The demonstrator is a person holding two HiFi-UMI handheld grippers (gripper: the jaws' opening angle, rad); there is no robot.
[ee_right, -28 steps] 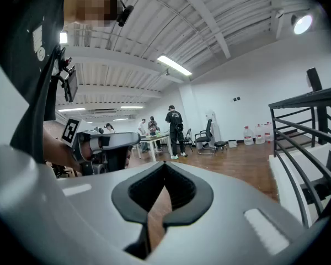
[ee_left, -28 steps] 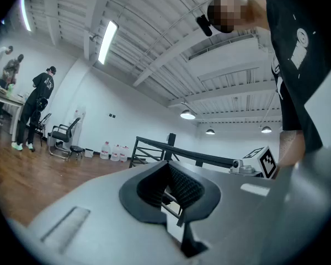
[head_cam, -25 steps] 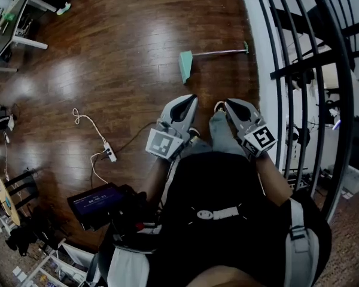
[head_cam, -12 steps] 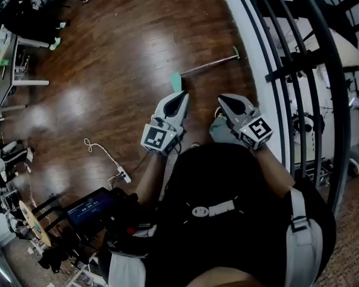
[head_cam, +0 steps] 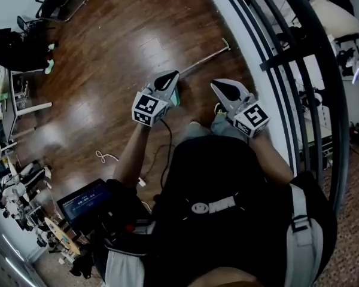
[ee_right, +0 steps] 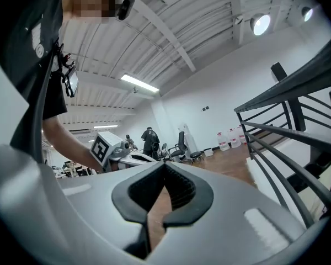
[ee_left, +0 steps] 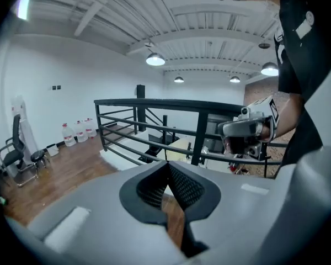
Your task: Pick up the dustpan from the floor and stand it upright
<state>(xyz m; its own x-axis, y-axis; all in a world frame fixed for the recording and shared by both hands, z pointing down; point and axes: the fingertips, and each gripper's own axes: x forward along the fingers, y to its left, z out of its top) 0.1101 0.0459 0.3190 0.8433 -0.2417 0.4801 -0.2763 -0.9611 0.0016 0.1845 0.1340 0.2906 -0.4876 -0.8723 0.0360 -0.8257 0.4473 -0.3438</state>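
The dustpan lies flat on the dark wood floor in the head view. Its teal pan [head_cam: 176, 95] peeks out beside my left gripper [head_cam: 169, 75], which hides most of it. The thin handle [head_cam: 203, 57] runs up and right towards the white ledge. The left gripper is shut and empty, its tip over the pan; I cannot tell whether they touch. My right gripper [head_cam: 217, 84] hangs to the right of the handle, also shut with nothing in it. In the left gripper view the left gripper [ee_left: 168, 165] has its pads together, and so does the right gripper [ee_right: 164, 167] in its own view.
A black railing [head_cam: 287, 58] on a white ledge [head_cam: 251, 46] runs along the right. A white cable [head_cam: 107, 157] and a lit screen [head_cam: 84, 202] lie on the floor at lower left. Desks and chairs [head_cam: 24, 52] stand far left. Water bottles [ee_left: 77, 131] line the wall.
Both grippers have moved forward to the dustpan. The left one went further and now covers most of the teal pan, which lay clear in front of it a second ago.
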